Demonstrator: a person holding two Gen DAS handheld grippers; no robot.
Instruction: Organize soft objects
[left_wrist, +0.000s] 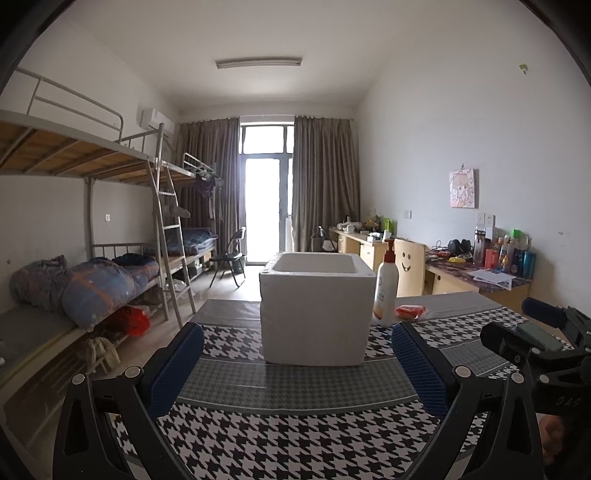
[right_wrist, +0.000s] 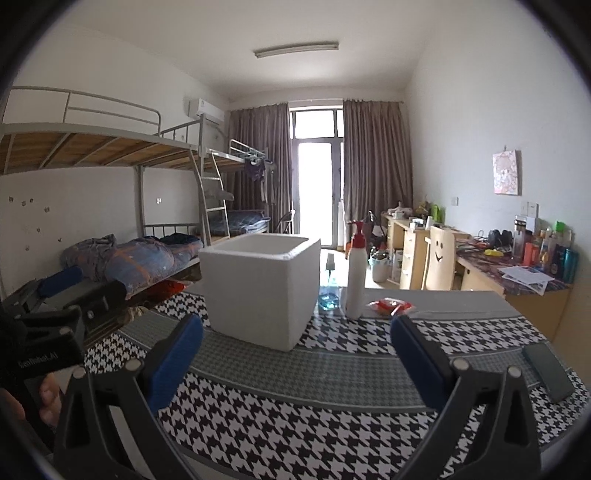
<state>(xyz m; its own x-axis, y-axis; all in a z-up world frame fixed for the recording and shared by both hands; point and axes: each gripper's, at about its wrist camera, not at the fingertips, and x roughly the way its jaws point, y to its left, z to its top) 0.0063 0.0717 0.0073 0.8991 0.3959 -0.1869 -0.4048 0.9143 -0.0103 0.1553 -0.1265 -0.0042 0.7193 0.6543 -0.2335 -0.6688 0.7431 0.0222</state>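
Both wide-open, empty grippers, left gripper (left_wrist: 295, 354) and right gripper (right_wrist: 295, 347), foam box (left_wrist: 316, 306) just ahead.

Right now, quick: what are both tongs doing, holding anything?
Left tongs: open, holding nothing, above the houndstooth tablecloth.
Right tongs: open, holding nothing, facing the white foam box.

box (left_wrist: 314, 314) on table (left_wrist: 258, 424) | bottle (left_wrist: 386, 291) right | packet (left_wrist: 409, 311) further right
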